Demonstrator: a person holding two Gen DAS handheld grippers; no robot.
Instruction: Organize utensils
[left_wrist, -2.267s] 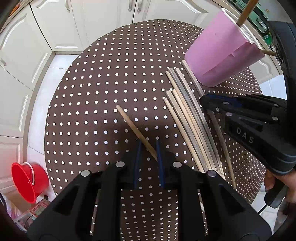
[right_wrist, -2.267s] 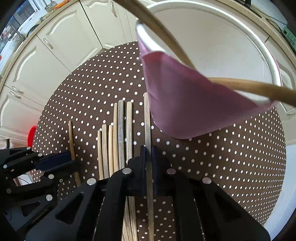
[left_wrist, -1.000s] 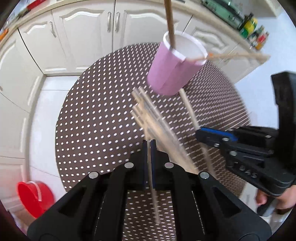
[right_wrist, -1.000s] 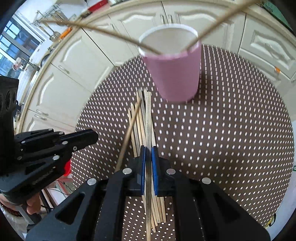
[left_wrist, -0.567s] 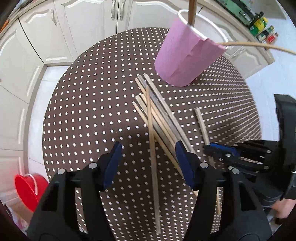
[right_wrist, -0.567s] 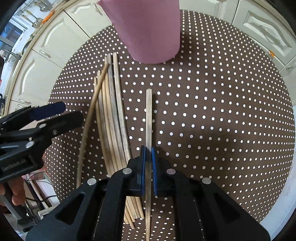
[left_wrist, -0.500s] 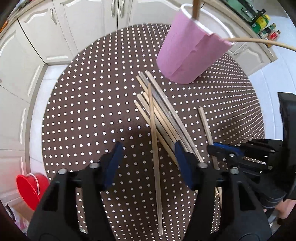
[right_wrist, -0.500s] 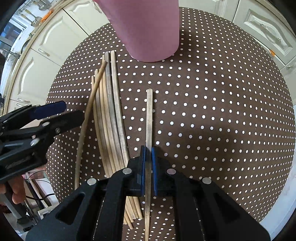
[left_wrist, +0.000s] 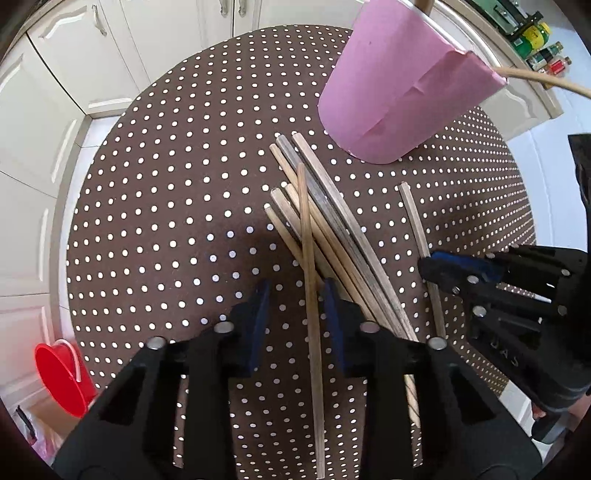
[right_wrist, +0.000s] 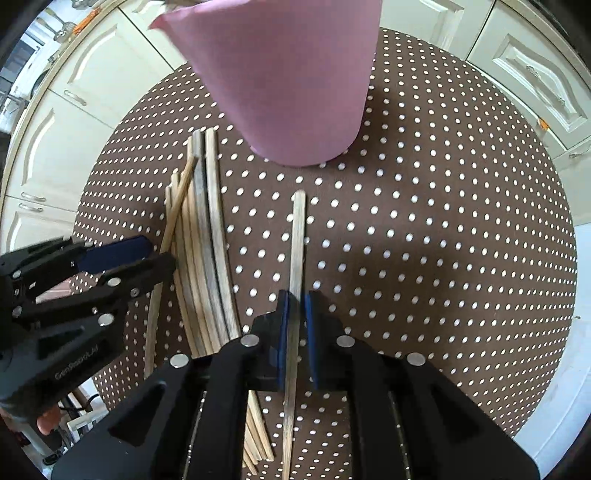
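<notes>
Gathering loose sticks for the cup (left_wrist: 399, 92), by the look of it, with both now down on the counter (left_wrist: 166, 184). Left tool (left_wrist: 295, 286) pointed steeply down, jaws partly apart and just now closing, straddling a slanted stick (left_wrist: 306, 229) without pinching it; lying askew across the bundle (left_wrist: 332, 221) near the cup's foot. Right tool (right_wrist: 296, 295) aimed straight down, jaws barely apart and just now opening, with a lone stick (right_wrist: 298, 229) between the pads, seemingly let go and flat on the counter, just right of the bundle and short of the cup. Probably a regrip at hand. Next, most likely: closing squarely on each stick, lifting clear without dragging the bundle, tipping upright, then dropping into the cup, which already holds at least two sticks.
</notes>
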